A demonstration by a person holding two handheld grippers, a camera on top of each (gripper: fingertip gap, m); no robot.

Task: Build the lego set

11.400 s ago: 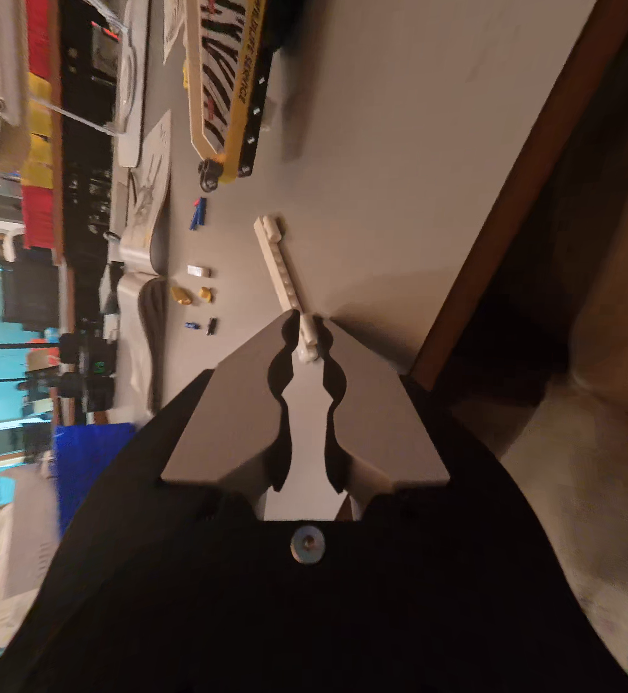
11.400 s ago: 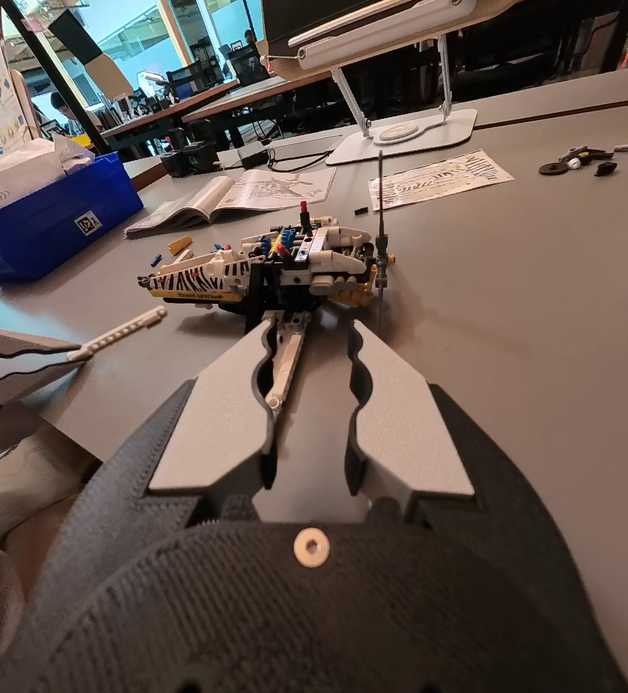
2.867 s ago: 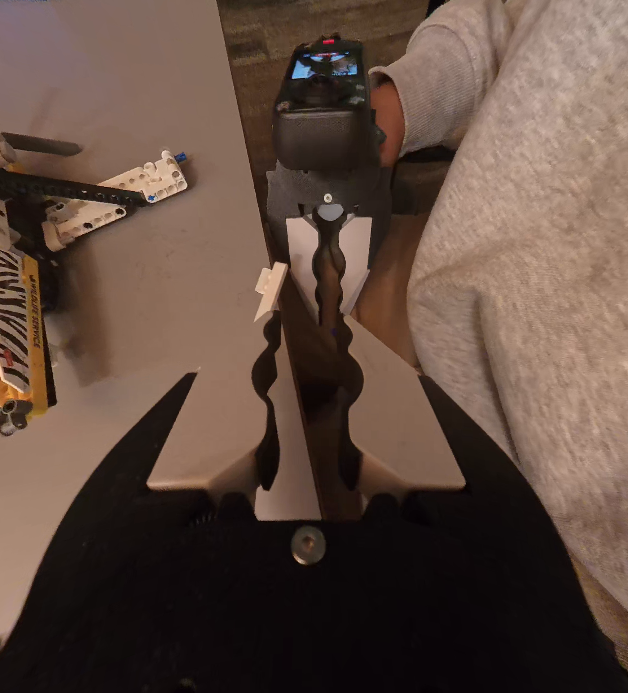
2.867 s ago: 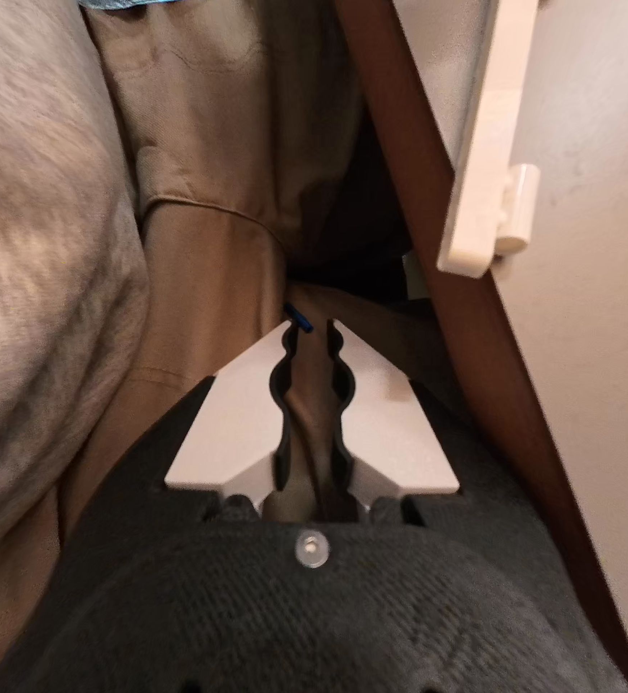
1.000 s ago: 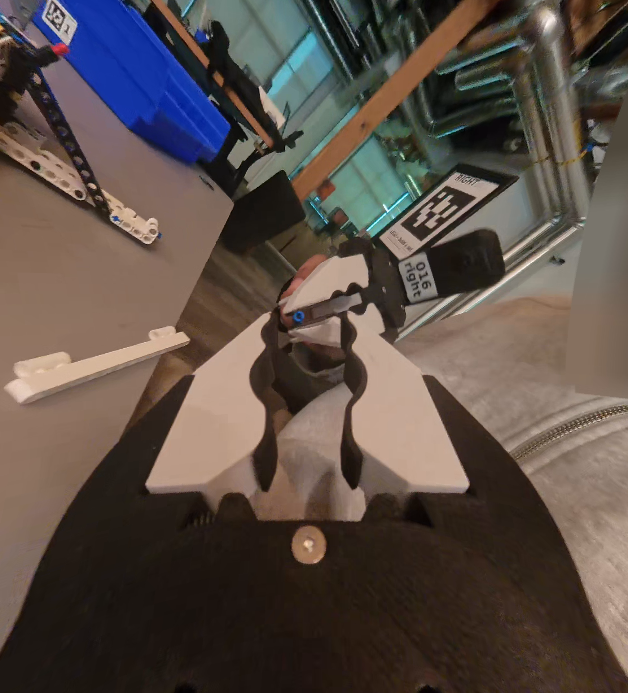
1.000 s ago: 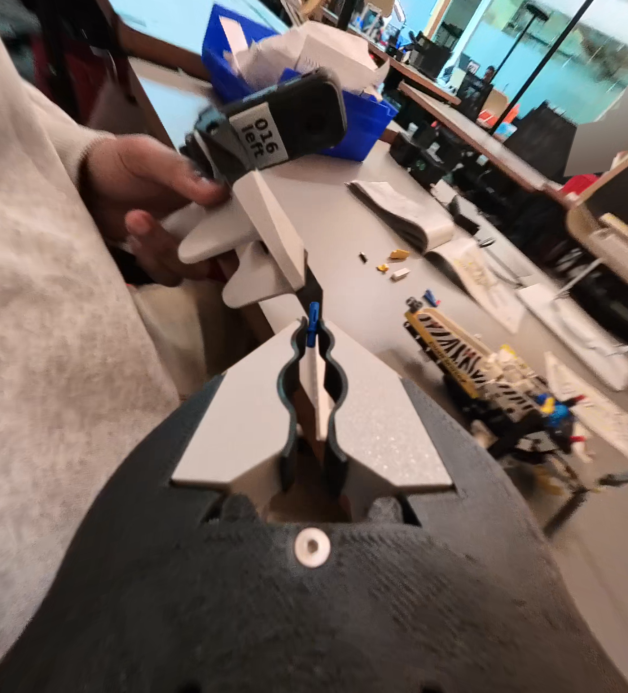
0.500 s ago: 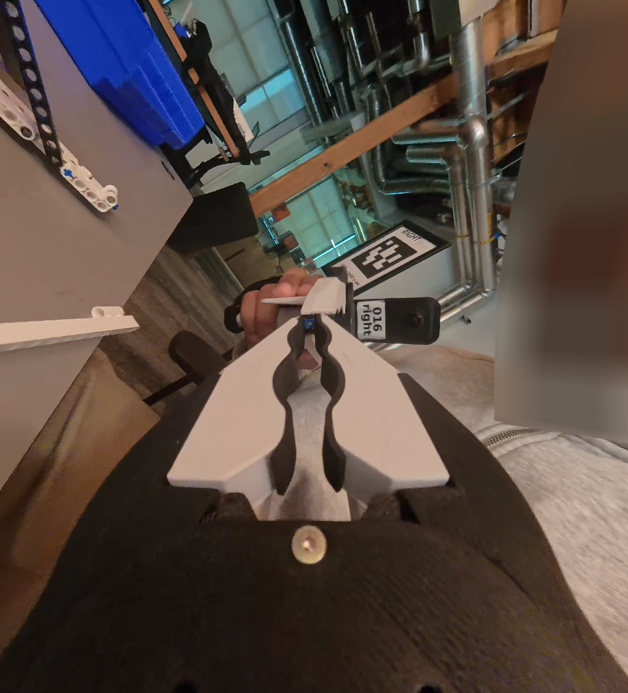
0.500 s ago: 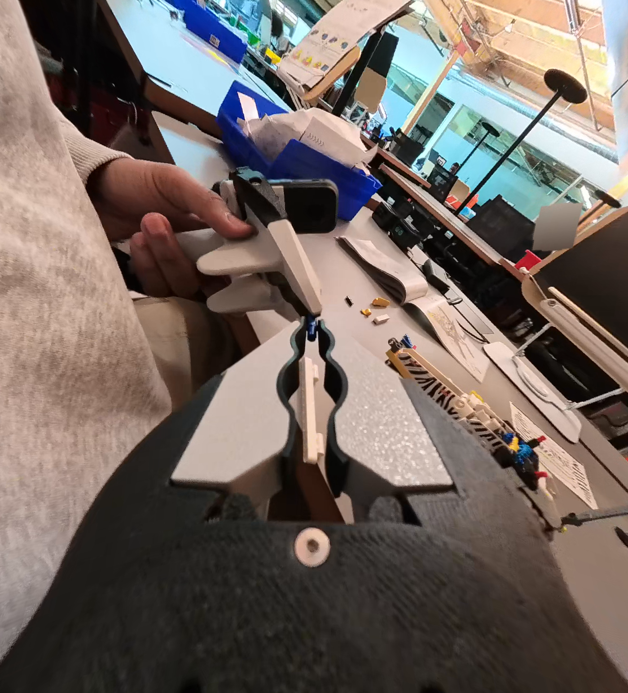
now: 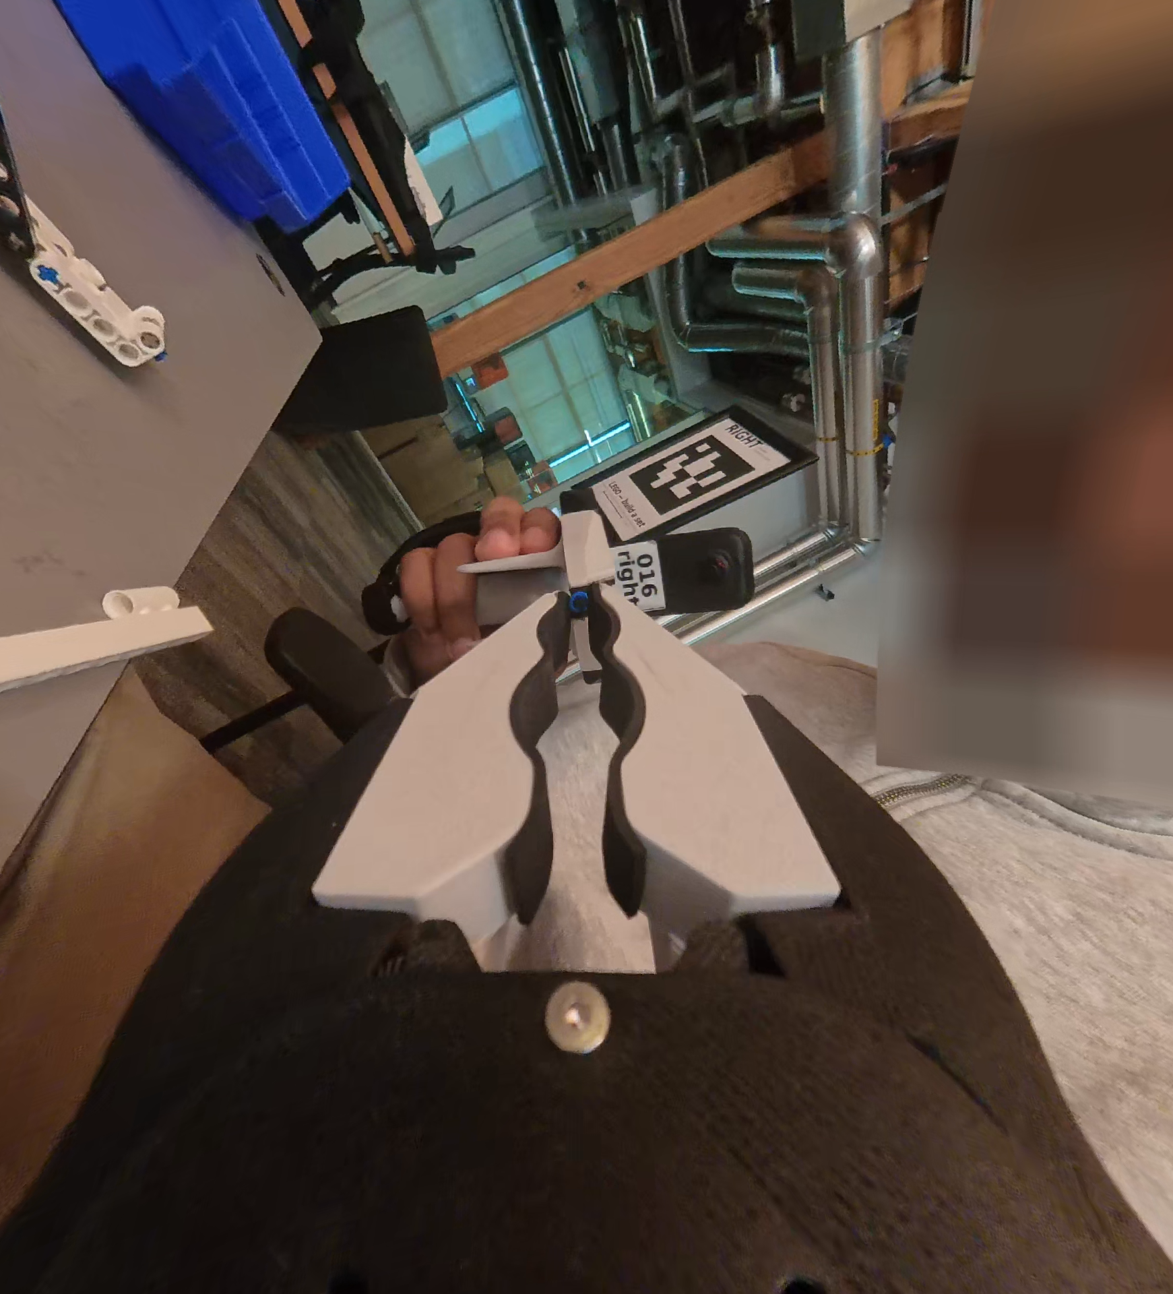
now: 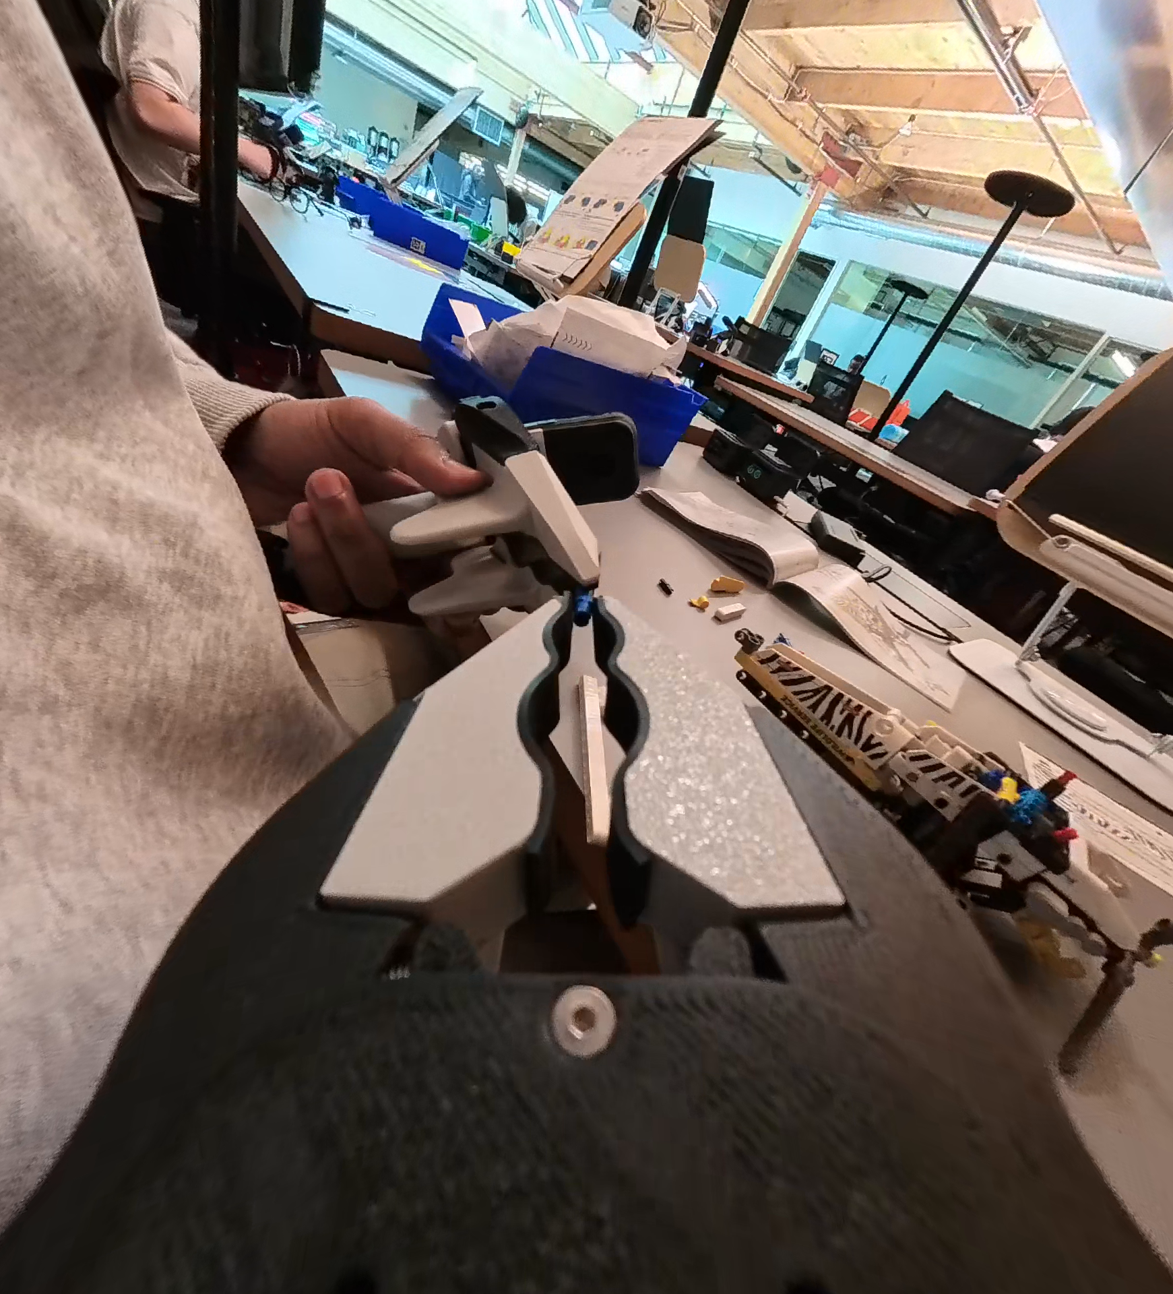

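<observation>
A small blue pin (image 10: 581,608) is pinched in the tips of my right gripper (image 10: 582,610), which is shut on it. My left gripper (image 9: 576,603) meets it head-on off the table's near edge, its tips closed onto the same blue pin (image 9: 578,603). The left gripper also shows in the right wrist view (image 10: 555,518), and the right gripper in the left wrist view (image 9: 587,553), each in a person's hand. A long white beam (image 9: 72,644) lies on the table's near edge, also visible in the right wrist view (image 10: 594,756). The zebra-striped lego model (image 10: 849,728) stands on the grey table (image 10: 639,553).
A blue bin (image 10: 569,392) with paper, an open booklet (image 10: 744,539), several small loose pieces (image 10: 716,595) and a lamp base (image 10: 1059,721) are on the table. The model's white and black liftarms (image 9: 100,322) reach toward the edge. The person's grey sleeve fills the left. The tips of both grippers are at nearly the same place. The zebra-striped lego model (image 10: 849,728) is about equally far from each gripper, around 20 cm.
The left gripper let go of the white beam, now on the table edge. It narrowed its fingers and closed onto the blue pin held by the right gripper.
</observation>
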